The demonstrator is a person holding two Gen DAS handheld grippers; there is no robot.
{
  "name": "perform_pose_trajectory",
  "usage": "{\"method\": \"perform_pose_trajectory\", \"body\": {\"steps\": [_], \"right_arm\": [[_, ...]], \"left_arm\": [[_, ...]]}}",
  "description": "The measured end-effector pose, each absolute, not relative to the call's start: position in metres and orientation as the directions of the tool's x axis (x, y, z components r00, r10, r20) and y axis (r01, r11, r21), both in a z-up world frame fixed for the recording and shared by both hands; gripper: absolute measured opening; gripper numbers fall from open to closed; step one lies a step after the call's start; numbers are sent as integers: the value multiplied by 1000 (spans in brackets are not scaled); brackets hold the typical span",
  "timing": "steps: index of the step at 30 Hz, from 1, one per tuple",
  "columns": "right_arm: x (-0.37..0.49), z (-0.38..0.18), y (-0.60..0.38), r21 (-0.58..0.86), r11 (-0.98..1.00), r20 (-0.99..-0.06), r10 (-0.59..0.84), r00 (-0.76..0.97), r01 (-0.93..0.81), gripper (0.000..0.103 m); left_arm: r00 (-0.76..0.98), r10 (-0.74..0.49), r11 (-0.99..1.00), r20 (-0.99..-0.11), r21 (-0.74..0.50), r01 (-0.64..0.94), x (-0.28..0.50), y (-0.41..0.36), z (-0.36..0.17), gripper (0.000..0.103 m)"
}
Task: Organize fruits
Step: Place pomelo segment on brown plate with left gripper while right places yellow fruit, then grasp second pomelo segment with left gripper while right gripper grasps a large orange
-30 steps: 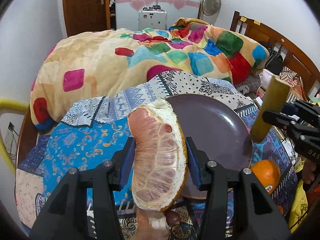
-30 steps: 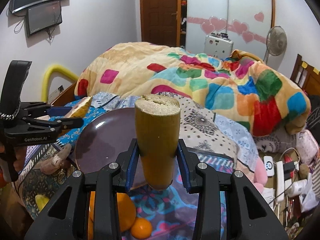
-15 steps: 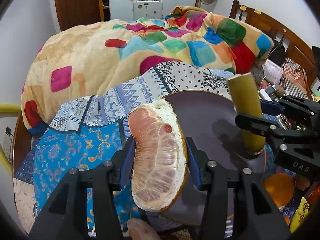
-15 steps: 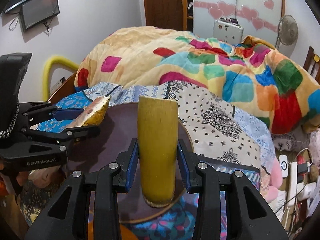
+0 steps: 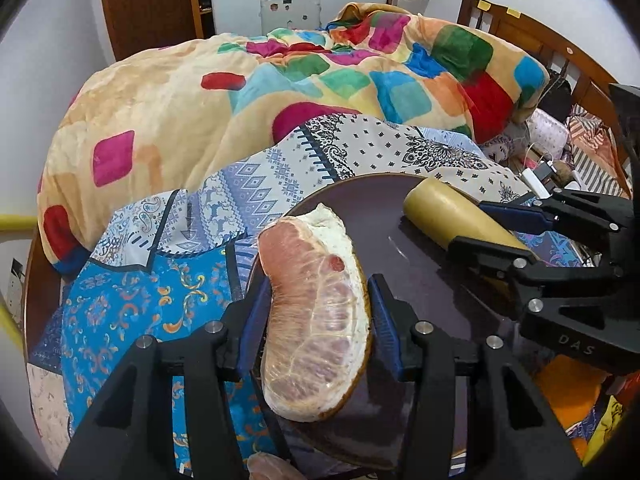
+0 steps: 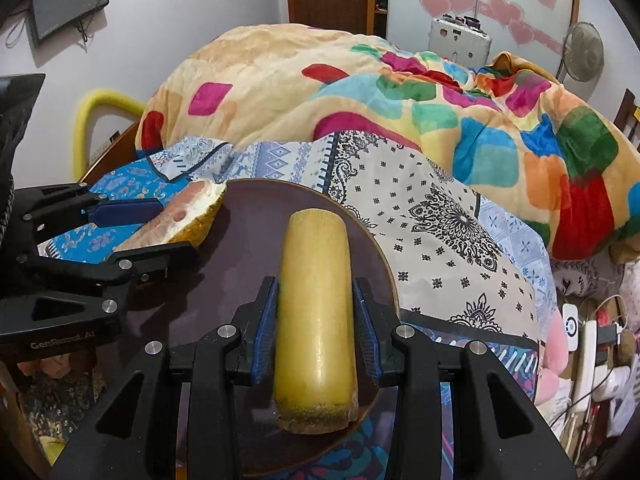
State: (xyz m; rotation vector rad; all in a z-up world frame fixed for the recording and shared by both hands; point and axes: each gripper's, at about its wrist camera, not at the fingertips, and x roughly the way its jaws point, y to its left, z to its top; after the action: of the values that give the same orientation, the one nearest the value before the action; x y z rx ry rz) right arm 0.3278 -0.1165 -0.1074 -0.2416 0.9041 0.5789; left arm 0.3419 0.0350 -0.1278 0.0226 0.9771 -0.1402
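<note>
Fruit hangs low over the dark plate (image 5: pixel 400 208), ready to be laid down: left gripper (image 5: pixel 316 312) clenches the pomelo wedge (image 5: pixel 316 312), right gripper (image 6: pixel 316 316) clamps the sugarcane piece (image 6: pixel 316 312).

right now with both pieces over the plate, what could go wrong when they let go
1. The yellow sugarcane cylinder in the right claw lies near the round dark purple plate's edge; released, it might roll off.
2. The pomelo wedge in the left claw sits over the plate's rim and could tip onto the patterned cloth.
</note>
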Motion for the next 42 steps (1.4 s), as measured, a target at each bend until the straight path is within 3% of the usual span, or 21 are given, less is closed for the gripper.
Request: {"method": "perform_pose_trajectory", "body": {"steps": [9, 17, 25, 29, 31, 42], "right_arm": [[300, -65, -129, -13, 831, -719, 379, 582, -557, 37], [263, -38, -139, -34, 831, -663, 396, 635, -555, 42], [223, -27, -152, -23, 826, -637, 421, 645, -562, 50], [207, -29, -155, -22, 822, -634, 428, 644, -569, 55], [200, -32, -157, -14, 821, -630, 436, 643, -571, 65], [185, -63, -158, -4, 818, -663, 429, 613, -576, 67]], "left_arm": [[584, -111, 993, -804, -64, 101, 320, 43, -102, 49], [643, -62, 996, -763, -3, 92, 274, 45, -66, 49], [678, -53, 998, -734, -12, 66, 224, 52, -44, 56], [673, -58, 998, -738, -24, 60, 203, 56, -48, 56], [662, -63, 998, -747, -30, 61, 195, 57, -54, 56], [574, -67, 998, -816, -49, 46, 182, 63, -106, 56]]}}
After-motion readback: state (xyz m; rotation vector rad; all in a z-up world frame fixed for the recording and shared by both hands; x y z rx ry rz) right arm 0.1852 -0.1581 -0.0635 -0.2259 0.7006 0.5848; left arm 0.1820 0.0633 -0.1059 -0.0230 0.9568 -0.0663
